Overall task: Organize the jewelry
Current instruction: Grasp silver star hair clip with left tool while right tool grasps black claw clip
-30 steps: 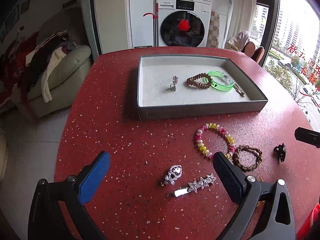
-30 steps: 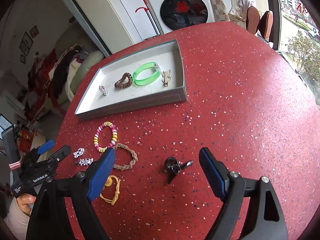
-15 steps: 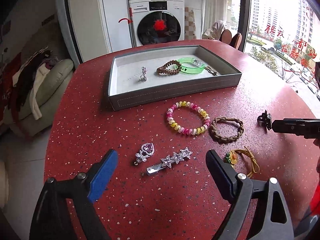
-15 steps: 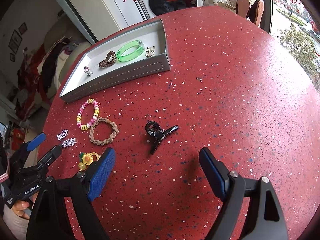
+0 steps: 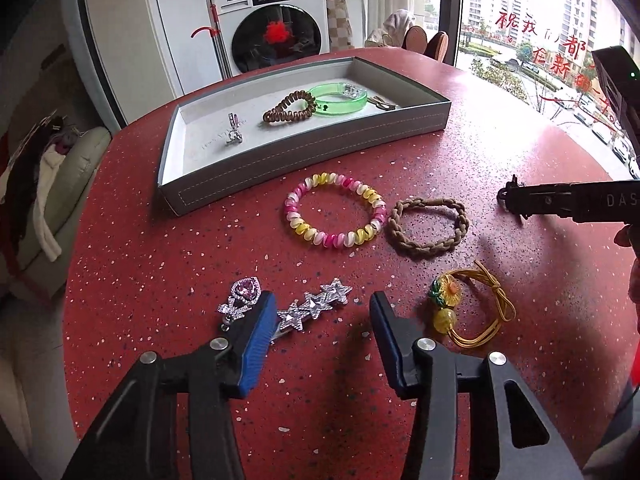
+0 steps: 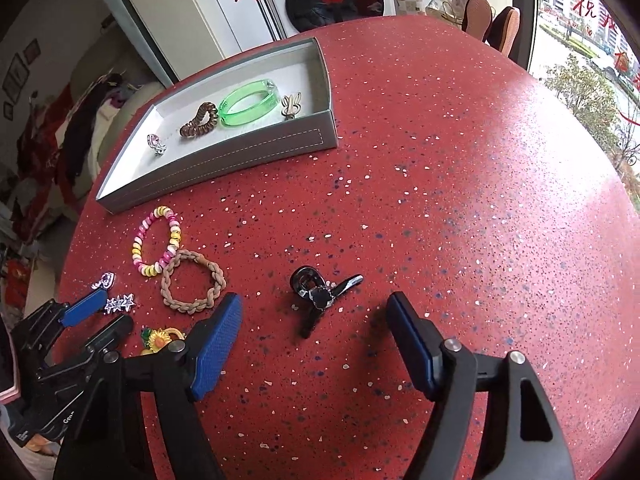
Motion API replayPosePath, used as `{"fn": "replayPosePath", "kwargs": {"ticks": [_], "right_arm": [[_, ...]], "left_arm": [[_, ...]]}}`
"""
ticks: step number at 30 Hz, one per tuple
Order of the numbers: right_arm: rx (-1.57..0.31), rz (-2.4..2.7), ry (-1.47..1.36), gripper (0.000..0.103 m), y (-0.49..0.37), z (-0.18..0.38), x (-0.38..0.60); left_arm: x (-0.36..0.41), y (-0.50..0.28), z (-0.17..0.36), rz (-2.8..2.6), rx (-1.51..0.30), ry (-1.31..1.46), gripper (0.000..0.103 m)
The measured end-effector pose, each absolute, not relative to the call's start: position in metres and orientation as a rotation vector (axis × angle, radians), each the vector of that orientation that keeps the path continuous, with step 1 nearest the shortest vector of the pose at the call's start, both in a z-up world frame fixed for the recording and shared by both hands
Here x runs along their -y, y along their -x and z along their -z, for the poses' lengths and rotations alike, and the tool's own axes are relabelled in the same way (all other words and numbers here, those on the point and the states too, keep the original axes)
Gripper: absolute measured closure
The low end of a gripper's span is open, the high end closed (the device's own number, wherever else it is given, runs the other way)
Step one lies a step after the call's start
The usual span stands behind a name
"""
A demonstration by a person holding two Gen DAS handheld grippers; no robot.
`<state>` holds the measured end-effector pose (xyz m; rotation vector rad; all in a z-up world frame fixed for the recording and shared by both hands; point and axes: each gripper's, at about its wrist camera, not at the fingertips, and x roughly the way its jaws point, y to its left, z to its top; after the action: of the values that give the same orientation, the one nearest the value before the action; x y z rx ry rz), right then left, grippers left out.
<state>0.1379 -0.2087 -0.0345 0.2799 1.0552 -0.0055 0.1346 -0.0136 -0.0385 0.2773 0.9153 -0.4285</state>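
Left gripper pitched steeply down over the red speckled surface, jaws partly spread and just been closing, star hair clip lying between them; blue left pad covering the clip's near end, so contact there cannot be told, right pad clear of it. Heart-shaped crystal brooch just beside the left pad, on its outer side. Right gripper likewise tilted steeply down, jaws spread wide and just been narrowing, black claw clip lying on the surface ahead of and between the pads, touching neither. In the left wrist view only one black finger of the right gripper visible at the right edge, the claw clip mostly hidden behind its tip. Ahead on the surface: pink-and-yellow spiral bracelet, touching the braided brown hair tie; sunflower hair tie with gold cord near the left gripper's right finger, half hidden behind the right gripper's left pad in the right wrist view. Further back, grey tray holding a small silver piece, brown coil tie, green bangle and a pale clip, the last nearly cut off by the tray wall in the left view. Bit of a hand visible at the lower left of the right wrist view, too cropped to make out
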Motion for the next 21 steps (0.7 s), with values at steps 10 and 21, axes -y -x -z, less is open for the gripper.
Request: {"fn": "replayPosePath", "kwargs": {"ticks": [10,21], "right_arm": [[-1.043,0.024,-0.183,0.051,-0.143,0.035,0.200],[-1.024,0.028,-0.142,0.080,-0.139,0.036,0.204]], "left_arm": [[0.018,-0.133,0.041,0.470,-0.937,-0.284,0.046],[0.025,-0.127,0.040,0.486,-0.932,-0.305,0.067]]}}
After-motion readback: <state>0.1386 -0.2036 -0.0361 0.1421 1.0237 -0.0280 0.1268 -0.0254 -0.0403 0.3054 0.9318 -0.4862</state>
